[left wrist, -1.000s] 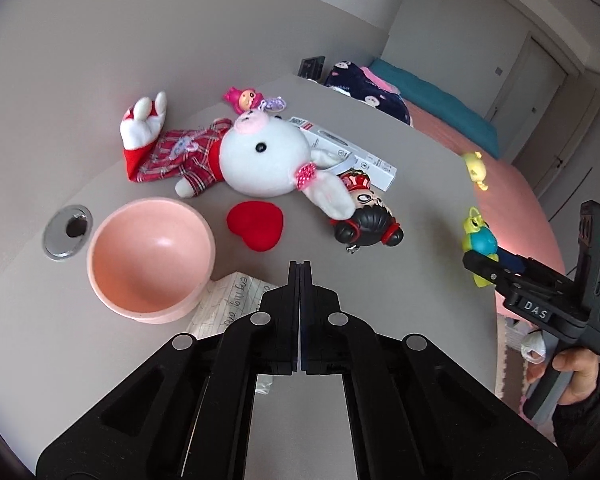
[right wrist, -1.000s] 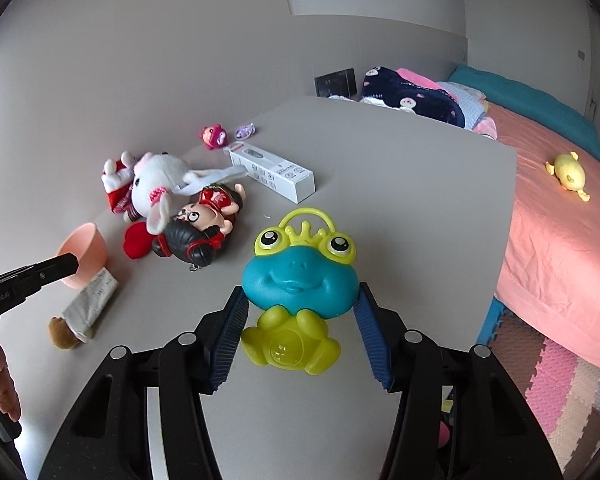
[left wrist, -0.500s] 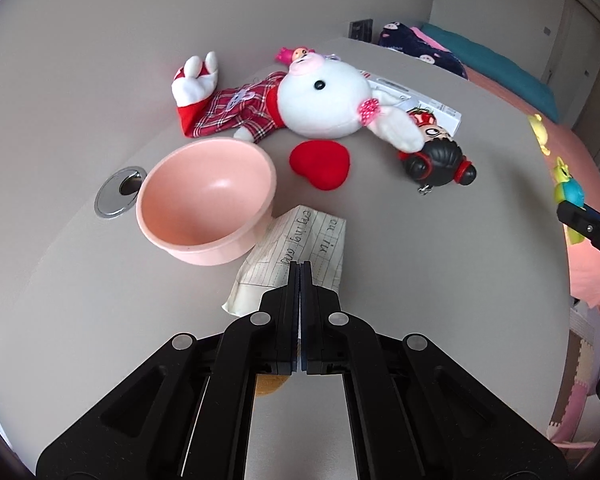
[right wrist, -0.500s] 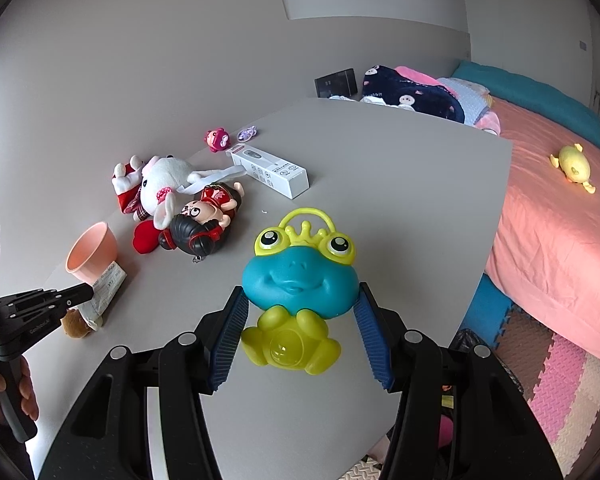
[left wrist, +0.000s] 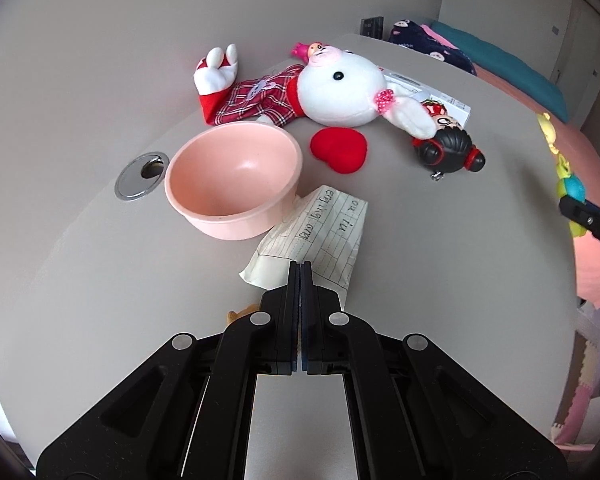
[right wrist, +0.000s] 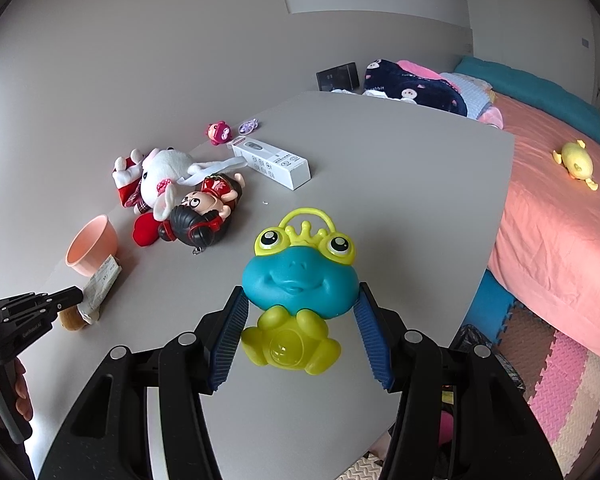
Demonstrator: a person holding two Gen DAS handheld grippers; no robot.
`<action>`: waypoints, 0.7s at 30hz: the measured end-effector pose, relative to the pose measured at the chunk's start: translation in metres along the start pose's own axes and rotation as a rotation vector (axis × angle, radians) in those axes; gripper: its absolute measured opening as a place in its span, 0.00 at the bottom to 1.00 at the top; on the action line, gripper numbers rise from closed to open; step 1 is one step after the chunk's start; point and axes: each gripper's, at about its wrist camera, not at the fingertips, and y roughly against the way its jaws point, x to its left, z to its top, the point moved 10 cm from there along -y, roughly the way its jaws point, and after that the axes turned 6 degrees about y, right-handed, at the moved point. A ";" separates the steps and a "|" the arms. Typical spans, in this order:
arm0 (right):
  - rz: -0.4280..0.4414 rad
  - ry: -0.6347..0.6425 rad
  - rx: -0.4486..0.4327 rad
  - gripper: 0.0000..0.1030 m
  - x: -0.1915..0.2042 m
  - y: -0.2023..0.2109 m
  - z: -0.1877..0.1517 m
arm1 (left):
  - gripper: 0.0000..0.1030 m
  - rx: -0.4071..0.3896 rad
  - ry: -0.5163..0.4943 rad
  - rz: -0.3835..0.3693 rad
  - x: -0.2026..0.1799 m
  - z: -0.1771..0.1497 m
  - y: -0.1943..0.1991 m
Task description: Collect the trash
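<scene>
The lined paper slip point(left wrist: 322, 232), at four o'clock from the pink bowl point(left wrist: 232, 184) on the surface, carries upside-down handwriting, not clearly legible. The white carton point(right wrist: 272, 160) has printed symbols, too small to read. The left tongs point(right wrist: 74, 294) bear a faint white logo, unreadable.

The right gripper point(right wrist: 300, 336) has its blue pads on both sides of a frog toy point(right wrist: 298, 284), blue on top and yellow-green below; the frog is over the grey surface point(right wrist: 380, 168); far to the left, the left gripper point(right wrist: 74, 294), its fingers together, has its tip at a folded paper point(right wrist: 102, 284); the paper lies just beside a pink bowl point(right wrist: 92, 246); near the bowl lie a white bunny point(right wrist: 160, 178), a doll point(right wrist: 204, 216) and a white box point(right wrist: 272, 162); a yellow duck point(right wrist: 576, 164) sits on the pink bed point(right wrist: 560, 220).
</scene>
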 end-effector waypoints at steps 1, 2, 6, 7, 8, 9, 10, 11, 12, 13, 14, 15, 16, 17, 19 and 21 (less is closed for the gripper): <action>-0.001 -0.002 0.000 0.54 -0.001 0.000 0.000 | 0.00 0.002 0.009 -0.015 -0.001 0.000 0.002; -0.002 -0.005 0.000 0.55 -0.002 0.000 -0.001 | 0.00 0.009 0.025 -0.030 -0.001 0.001 0.003; 0.002 -0.014 0.003 0.55 -0.004 0.001 0.000 | 0.00 0.012 0.096 -0.179 -0.008 0.001 0.014; 0.002 -0.014 0.002 0.54 -0.005 0.001 0.000 | 0.00 0.030 0.096 -0.178 -0.009 -0.001 0.013; 0.002 -0.014 0.001 0.54 -0.005 0.001 0.000 | 0.02 0.037 0.083 -0.148 -0.008 -0.003 0.013; 0.003 -0.013 0.001 0.55 -0.004 0.001 0.000 | 0.11 0.027 0.060 -0.117 -0.009 -0.003 0.013; 0.007 -0.013 0.000 0.55 -0.004 0.001 0.000 | 0.65 0.021 0.051 -0.106 -0.009 -0.003 0.014; 0.009 -0.012 -0.001 0.55 -0.003 0.001 0.000 | 0.92 -0.001 0.048 -0.104 -0.010 -0.002 0.016; 0.010 -0.011 -0.002 0.55 -0.003 0.001 0.000 | 0.95 -0.032 0.038 -0.103 -0.012 0.000 0.019; 0.010 -0.010 -0.002 0.55 -0.003 0.001 0.000 | 0.94 -0.042 0.034 -0.098 -0.012 0.001 0.019; 0.008 -0.009 -0.001 0.55 -0.004 0.001 0.000 | 0.94 -0.045 0.031 -0.090 -0.012 0.001 0.019; 0.007 -0.011 0.001 0.55 -0.004 0.001 -0.001 | 0.94 -0.049 0.021 -0.055 -0.010 0.002 0.016; 0.009 -0.016 0.002 0.55 -0.005 0.001 -0.001 | 0.94 -0.053 0.001 -0.009 -0.008 0.004 0.013; 0.012 -0.020 0.002 0.55 -0.005 0.001 -0.001 | 0.94 -0.051 -0.015 0.019 -0.006 0.005 0.009; 0.012 -0.020 0.004 0.55 -0.006 0.001 -0.002 | 0.94 -0.037 -0.029 0.063 -0.001 0.006 0.000; 0.011 -0.024 0.006 0.55 -0.008 0.001 -0.003 | 0.94 -0.047 -0.036 0.121 0.006 0.007 -0.007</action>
